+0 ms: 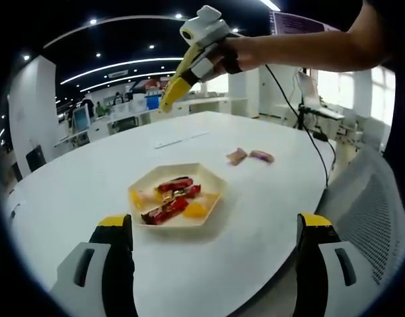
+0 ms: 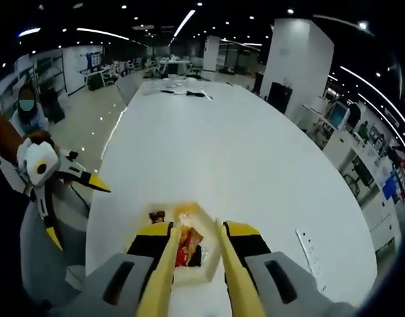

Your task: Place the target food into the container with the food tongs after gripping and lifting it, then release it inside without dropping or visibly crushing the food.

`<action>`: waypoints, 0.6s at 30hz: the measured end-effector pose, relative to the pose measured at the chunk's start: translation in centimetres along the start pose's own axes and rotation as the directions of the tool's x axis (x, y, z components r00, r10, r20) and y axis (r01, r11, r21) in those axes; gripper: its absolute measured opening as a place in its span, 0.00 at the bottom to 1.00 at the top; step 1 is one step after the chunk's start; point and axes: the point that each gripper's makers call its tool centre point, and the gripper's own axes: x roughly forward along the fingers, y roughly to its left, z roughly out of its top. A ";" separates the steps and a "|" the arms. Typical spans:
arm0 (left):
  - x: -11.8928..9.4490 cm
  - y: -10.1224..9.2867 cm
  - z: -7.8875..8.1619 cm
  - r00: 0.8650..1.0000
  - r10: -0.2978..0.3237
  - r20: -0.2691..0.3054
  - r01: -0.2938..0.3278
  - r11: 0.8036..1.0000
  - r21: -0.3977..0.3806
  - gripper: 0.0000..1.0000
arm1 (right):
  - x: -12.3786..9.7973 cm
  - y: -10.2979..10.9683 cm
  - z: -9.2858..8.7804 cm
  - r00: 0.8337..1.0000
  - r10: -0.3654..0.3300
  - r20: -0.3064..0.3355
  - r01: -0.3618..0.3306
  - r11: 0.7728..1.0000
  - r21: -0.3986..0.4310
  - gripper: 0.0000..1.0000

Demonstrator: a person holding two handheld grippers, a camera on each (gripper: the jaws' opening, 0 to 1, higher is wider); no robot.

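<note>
A cream hexagonal container stands on the white table, holding red-wrapped bars and orange pieces. Two small wrapped food pieces lie on the table beyond it. My left gripper hangs low in front of the container, jaws wide open and empty. A hand holds my right gripper, fitted with yellow tongs, high above the table. In the right gripper view those tongs point down over the container, a narrow gap between the blades and nothing in it. My left gripper shows at the left, open.
The white table stretches far back. A grey mesh chair stands at its right edge. A black cable and stand rise behind the table. A white strip lies near the table edge. A person sits off to the left.
</note>
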 end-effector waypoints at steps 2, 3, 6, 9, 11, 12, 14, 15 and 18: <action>0.0 0.0 0.0 1.000 0.000 -0.002 0.000 1.000 0.001 0.99 | -0.3 0.0 -0.3 1.000 0.000 0.001 0.000 1.000 0.000 0.29; 0.0 0.0 0.0 1.000 -0.001 -0.001 0.001 1.000 0.001 0.99 | -0.6 -0.1 -0.4 1.000 -0.003 0.004 0.003 1.000 0.001 0.29; 0.0 0.0 -0.1 1.000 -0.002 -0.004 0.002 1.000 0.001 0.99 | -1.2 -0.3 -0.9 1.000 -0.007 0.009 0.007 1.000 -0.009 0.29; 0.0 0.0 -0.1 1.000 -0.001 -0.005 0.001 1.000 0.002 0.99 | -2.0 -0.6 -1.8 1.000 -0.012 0.008 0.012 1.000 -0.011 0.29; 0.0 -0.1 -0.1 1.000 -0.003 -0.005 0.003 1.000 0.002 0.99 | -2.5 -0.7 -2.3 1.000 -0.013 0.006 0.013 1.000 -0.010 0.29; 0.1 -0.1 -0.2 1.000 -0.002 -0.007 0.002 1.000 0.004 0.99 | -2.9 -0.8 -2.6 1.000 -0.019 0.006 0.020 1.000 -0.010 0.29; 0.1 -0.1 -0.2 1.000 -0.004 -0.009 0.004 1.000 0.003 0.99 | -3.4 -1.2 -3.3 1.000 -0.025 0.000 0.025 1.000 -0.006 0.29; 0.0 -0.1 -0.2 1.000 -0.003 -0.010 0.004 1.000 0.005 0.99 | -3.7 -1.2 -3.5 1.000 -0.030 -0.001 0.030 1.000 -0.004 0.29; 0.1 -0.2 -0.3 1.000 -0.008 -0.013 0.008 1.000 0.006 0.99 | -4.6 -1.6 -4.3 0.999 -0.040 0.002 0.040 0.999 0.010 0.29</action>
